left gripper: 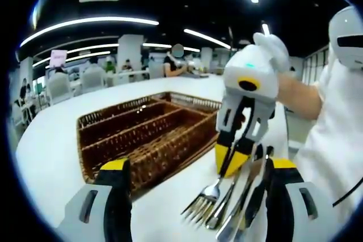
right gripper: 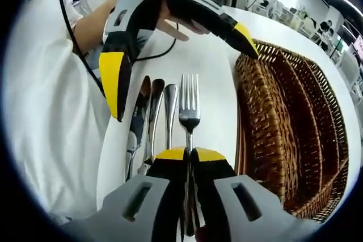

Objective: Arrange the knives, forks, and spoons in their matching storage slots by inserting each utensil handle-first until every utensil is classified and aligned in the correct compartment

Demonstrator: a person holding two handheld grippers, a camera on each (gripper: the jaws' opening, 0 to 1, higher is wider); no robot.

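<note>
My right gripper [right gripper: 190, 154] is shut on the handle of a silver fork [right gripper: 189, 106], whose tines point away from it over the white table [right gripper: 210, 66]. In the left gripper view, that right gripper [left gripper: 231, 162] comes down from above onto the fork [left gripper: 204, 199]. A knife [right gripper: 139, 117] and two spoons [right gripper: 161, 109] lie side by side just left of the fork. The brown wicker tray [right gripper: 283, 117], with long slots, sits to the right. My left gripper [left gripper: 198, 165] is open and holds nothing. It hovers above the utensils [right gripper: 187, 83].
The wicker tray [left gripper: 147, 134] lies beyond the left gripper on the white table [left gripper: 51, 157]. A person's white clothing [right gripper: 51, 117] borders the table edge beside the cutlery. A black cable [right gripper: 156, 55] runs across the table. Chairs and people sit far behind.
</note>
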